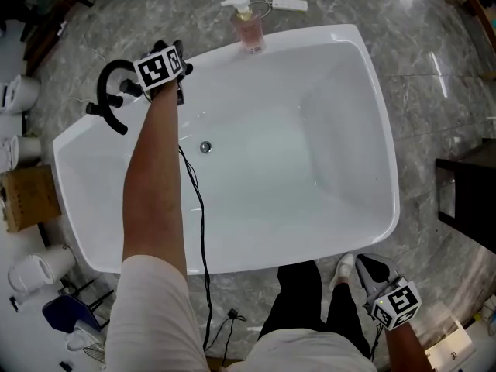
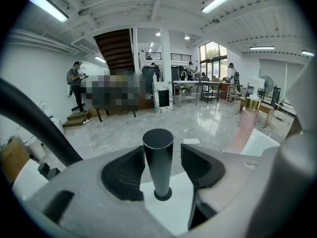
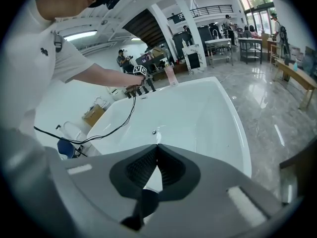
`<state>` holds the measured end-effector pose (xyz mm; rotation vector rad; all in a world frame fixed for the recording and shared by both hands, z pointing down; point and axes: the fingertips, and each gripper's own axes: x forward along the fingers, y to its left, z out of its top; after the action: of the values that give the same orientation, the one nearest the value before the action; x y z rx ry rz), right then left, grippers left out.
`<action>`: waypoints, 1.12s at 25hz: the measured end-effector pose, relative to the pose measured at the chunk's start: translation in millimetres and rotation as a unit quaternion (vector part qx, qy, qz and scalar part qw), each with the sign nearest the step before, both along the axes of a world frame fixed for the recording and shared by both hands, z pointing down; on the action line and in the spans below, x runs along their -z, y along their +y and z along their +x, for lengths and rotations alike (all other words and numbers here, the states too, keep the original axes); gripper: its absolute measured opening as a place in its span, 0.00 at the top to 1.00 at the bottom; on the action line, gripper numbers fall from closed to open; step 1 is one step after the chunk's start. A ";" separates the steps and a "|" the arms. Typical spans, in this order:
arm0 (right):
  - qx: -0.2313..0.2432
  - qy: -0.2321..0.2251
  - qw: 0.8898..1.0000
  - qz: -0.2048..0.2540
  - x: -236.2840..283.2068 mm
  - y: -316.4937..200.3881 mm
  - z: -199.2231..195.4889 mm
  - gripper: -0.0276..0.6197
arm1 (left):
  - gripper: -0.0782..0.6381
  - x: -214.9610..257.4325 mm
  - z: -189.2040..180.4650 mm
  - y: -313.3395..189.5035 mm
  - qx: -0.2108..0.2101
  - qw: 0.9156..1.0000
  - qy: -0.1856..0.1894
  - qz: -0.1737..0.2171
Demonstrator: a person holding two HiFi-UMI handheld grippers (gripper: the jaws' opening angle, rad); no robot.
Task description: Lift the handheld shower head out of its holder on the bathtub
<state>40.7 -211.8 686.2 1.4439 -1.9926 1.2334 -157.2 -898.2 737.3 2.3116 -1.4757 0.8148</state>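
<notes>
The handheld shower head's black handle point(image 2: 158, 165) stands upright in its holder on the white bathtub's rim point(image 1: 93, 130). My left gripper point(image 2: 162, 151) is open around the handle, its ribbed pads close on both sides with a thin gap at the right pad. In the head view its marker cube point(image 1: 163, 66) sits over the rim's far left corner and hides the handle. My right gripper point(image 3: 157, 150) is shut with nothing in it. It hangs outside the tub's near edge point(image 1: 370, 270), by the person's leg.
A black curved faucet spout point(image 1: 108, 87) rises just left of the left gripper. A pink soap bottle point(image 1: 249, 28) stands on the far rim. A black cable point(image 1: 198, 208) trails over the tub's near side. A dark cabinet point(image 1: 465, 200) stands at the right.
</notes>
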 end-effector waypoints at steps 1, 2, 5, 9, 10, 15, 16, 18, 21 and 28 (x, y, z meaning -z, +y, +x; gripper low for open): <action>-0.001 0.000 1.000 0.001 -0.5 -0.3 0.7 0.94 | 0.57 -2.2 -0.6 -0.9 0.002 1.000 -0.001 -0.005; -0.004 -0.001 1.000 0.003 -1.0 -0.9 1.3 0.94 | 0.64 -3.9 -1.4 -1.8 0.005 1.000 -0.004 -0.009; -0.006 -0.004 1.000 0.007 -0.2 -2.1 1.2 0.94 | 0.70 -3.5 -1.6 1.2 0.007 1.000 -0.010 -0.012; -0.001 -0.006 1.000 0.012 2.8 -2.4 -0.5 0.94 | 0.70 -3.1 -0.1 14.7 -0.007 1.000 -0.015 -0.007; -0.001 -0.006 1.000 0.014 4.3 -3.0 -1.1 0.94 | 0.70 -1.7 -1.0 17.5 -0.008 1.000 -0.016 -0.005; 0.001 -0.006 1.000 0.027 13.7 -5.5 -5.3 0.94 | 0.70 13.7 -0.6 26.4 -0.014 1.000 -0.020 0.005; 0.002 -0.006 1.000 0.028 15.9 -4.9 -6.3 0.94 | 0.70 17.7 -1.2 28.1 -0.012 1.000 -0.020 0.006; 0.003 -0.006 0.999 0.032 22.4 -3.2 -9.1 0.94 | 0.70 28.0 -0.7 32.6 -0.009 1.000 -0.017 0.009; 0.006 -0.008 0.999 0.042 35.7 -2.5 -15.2 0.94 | 0.70 47.4 0.2 42.6 -0.013 1.000 -0.014 0.017; -0.007 -0.018 0.998 0.059 62.7 5.3 -19.4 0.94 | 0.70 83.8 -3.9 68.9 -0.020 0.999 -0.010 0.026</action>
<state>21.4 -206.5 623.5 1.5028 -2.1159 1.1728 -161.2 -829.3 653.5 2.3849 -1.4809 0.8204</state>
